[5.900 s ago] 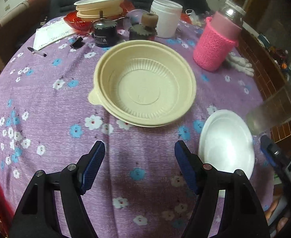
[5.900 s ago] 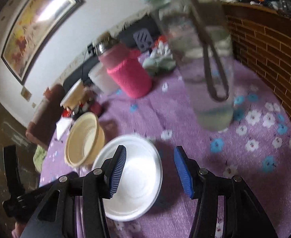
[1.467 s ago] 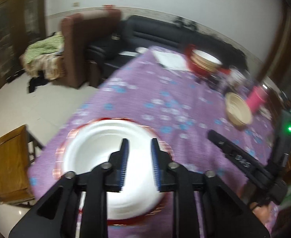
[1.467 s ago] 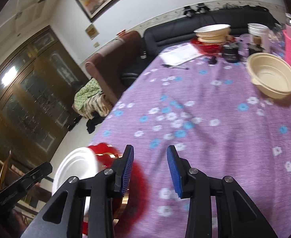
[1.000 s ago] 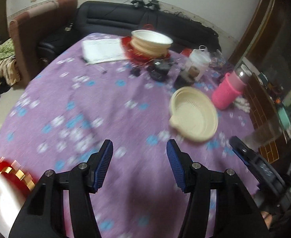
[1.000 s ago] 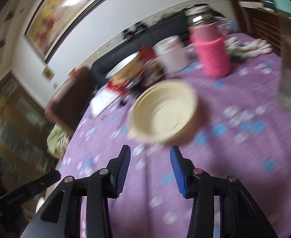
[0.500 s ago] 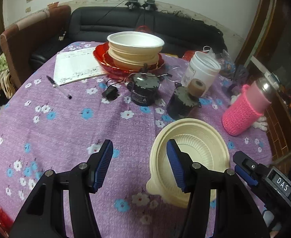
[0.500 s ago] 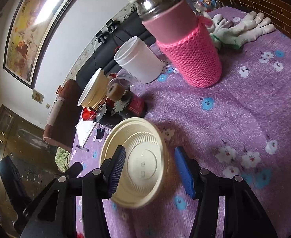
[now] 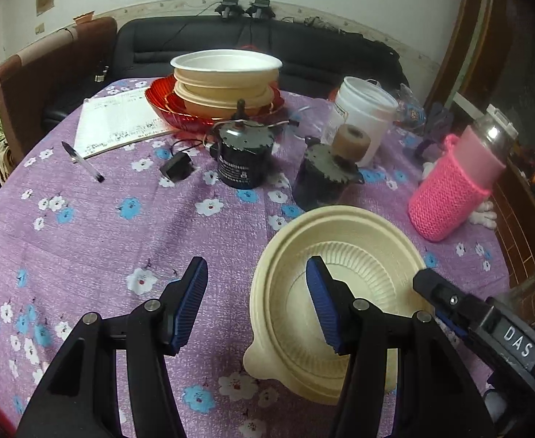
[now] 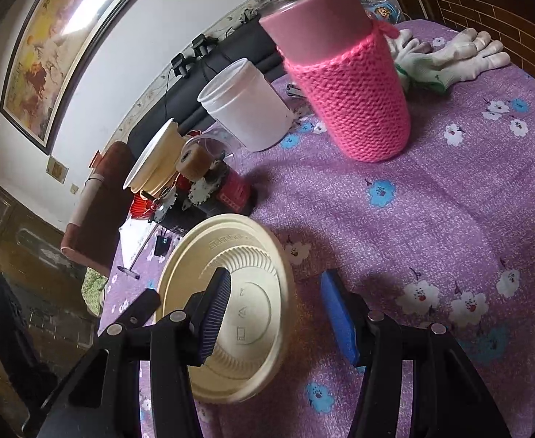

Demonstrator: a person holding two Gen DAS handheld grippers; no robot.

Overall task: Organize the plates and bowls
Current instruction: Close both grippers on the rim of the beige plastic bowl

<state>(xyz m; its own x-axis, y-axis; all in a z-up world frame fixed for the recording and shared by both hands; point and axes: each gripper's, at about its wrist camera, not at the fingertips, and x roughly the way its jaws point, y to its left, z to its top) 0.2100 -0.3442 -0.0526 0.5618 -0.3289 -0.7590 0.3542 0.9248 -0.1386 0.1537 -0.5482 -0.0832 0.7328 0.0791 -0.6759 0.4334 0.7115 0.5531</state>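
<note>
A beige ribbed bowl (image 9: 344, 292) sits on the purple flowered tablecloth; it also shows in the right wrist view (image 10: 231, 292). My left gripper (image 9: 256, 303) is open; its right finger hangs over the bowl's left rim, its left finger over the cloth. My right gripper (image 10: 278, 310) is open; its jaws straddle the bowl's right rim, with the left finger over the inside. A stack of bowls (image 9: 227, 76) sits in a red dish (image 9: 165, 106) at the far side.
A pink knit-sleeved flask (image 9: 457, 186) and a white tub (image 9: 362, 113) stand right of the bowl. Two dark motors (image 9: 245, 153) stand between it and the stack. A notebook (image 9: 118, 124) and pen (image 9: 81, 162) lie far left. White gloves (image 10: 450, 54) lie by the brick wall.
Both grippers have come closer to the beige bowl. Earlier my left gripper let go of a white plate on a red dish at the table's near edge and swung back here.
</note>
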